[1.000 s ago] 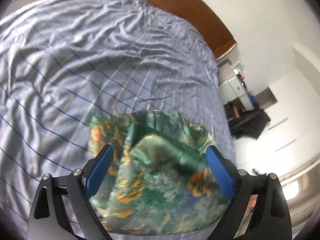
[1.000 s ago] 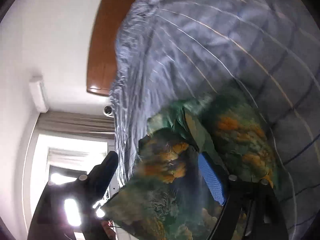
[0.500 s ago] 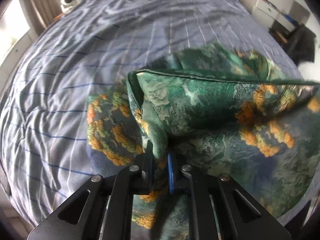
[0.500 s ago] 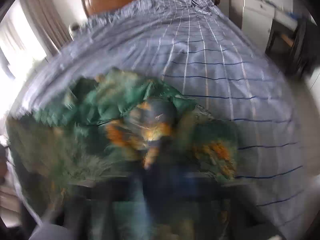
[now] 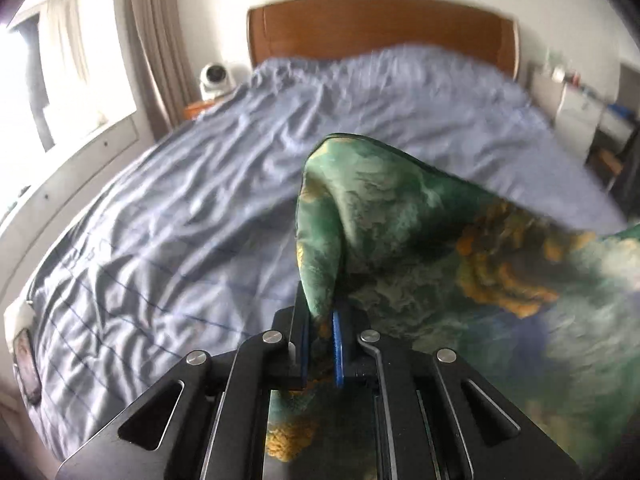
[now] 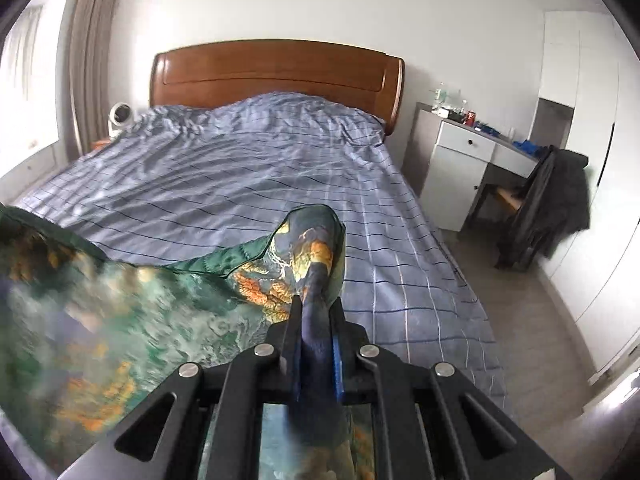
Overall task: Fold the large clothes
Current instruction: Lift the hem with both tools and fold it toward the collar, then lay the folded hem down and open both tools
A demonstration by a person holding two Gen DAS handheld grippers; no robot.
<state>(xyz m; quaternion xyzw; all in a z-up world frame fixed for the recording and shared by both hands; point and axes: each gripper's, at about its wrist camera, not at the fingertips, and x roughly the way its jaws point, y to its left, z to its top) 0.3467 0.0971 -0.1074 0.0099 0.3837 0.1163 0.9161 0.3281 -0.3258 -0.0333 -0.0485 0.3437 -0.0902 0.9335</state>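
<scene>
My left tongs (image 5: 320, 344) and right tongs (image 6: 316, 344) each clamp an edge of the green garment (image 6: 132, 312), which stretches between them above the bed (image 6: 240, 184).

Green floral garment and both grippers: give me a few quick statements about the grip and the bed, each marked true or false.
1. The left gripper is shut on the green floral garment. True.
2. The right gripper is open, holding nothing. False: it is shut on a bunched edge of the garment.
3. The garment lies flat and neatly folded on the bed. False: it hangs bunched between the grippers, above the bedding.
4. A wooden headboard stands at the bed's far end. True.
5. The bedding is plain red. False: blue with thin grid lines.
</scene>
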